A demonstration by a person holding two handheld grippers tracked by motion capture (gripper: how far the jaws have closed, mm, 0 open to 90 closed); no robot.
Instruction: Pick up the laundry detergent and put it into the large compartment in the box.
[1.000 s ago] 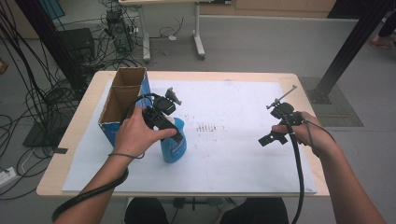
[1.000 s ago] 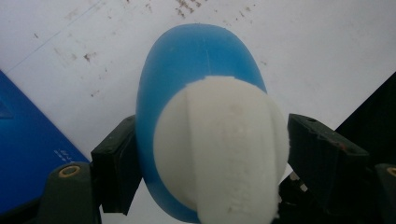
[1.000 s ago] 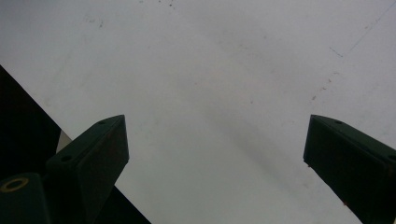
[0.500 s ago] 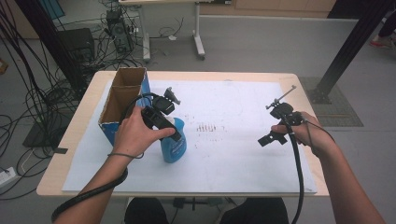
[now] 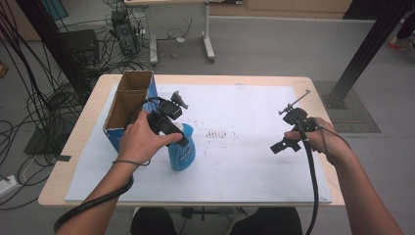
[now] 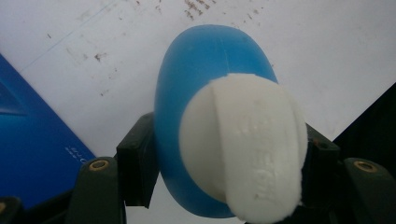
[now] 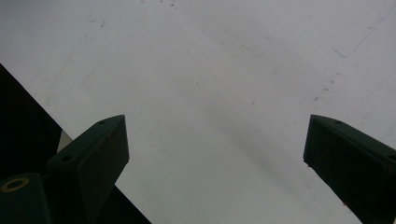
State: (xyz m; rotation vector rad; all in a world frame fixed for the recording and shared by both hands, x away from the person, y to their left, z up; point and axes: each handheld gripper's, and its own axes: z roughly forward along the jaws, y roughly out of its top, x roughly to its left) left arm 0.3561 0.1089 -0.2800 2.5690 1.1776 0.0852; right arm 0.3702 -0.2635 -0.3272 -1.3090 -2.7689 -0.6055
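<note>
A blue bottle [image 5: 182, 155] with a white cap [image 6: 243, 140] stands upright on the white sheet [image 5: 235, 161], just right of the box. My left gripper [image 5: 180, 139] comes down on it from above. In the left gripper view both jaws press the blue bottle [image 6: 201, 70] just under the cap, one on each side, so my left gripper [image 6: 229, 163] is shut on it. My right gripper [image 5: 285, 145] hovers over the right part of the sheet. In the right gripper view my right gripper [image 7: 215, 144] is open, its jaws wide apart with bare paper between them.
An open cardboard box [image 5: 128, 103] with blue outer walls stands at the table's left, close beside the bottle; its blue wall [image 6: 28, 154] fills the left of the left gripper view. Faint brown marks [image 5: 217, 133] dot the sheet's middle. Cables and a desk frame lie beyond the table.
</note>
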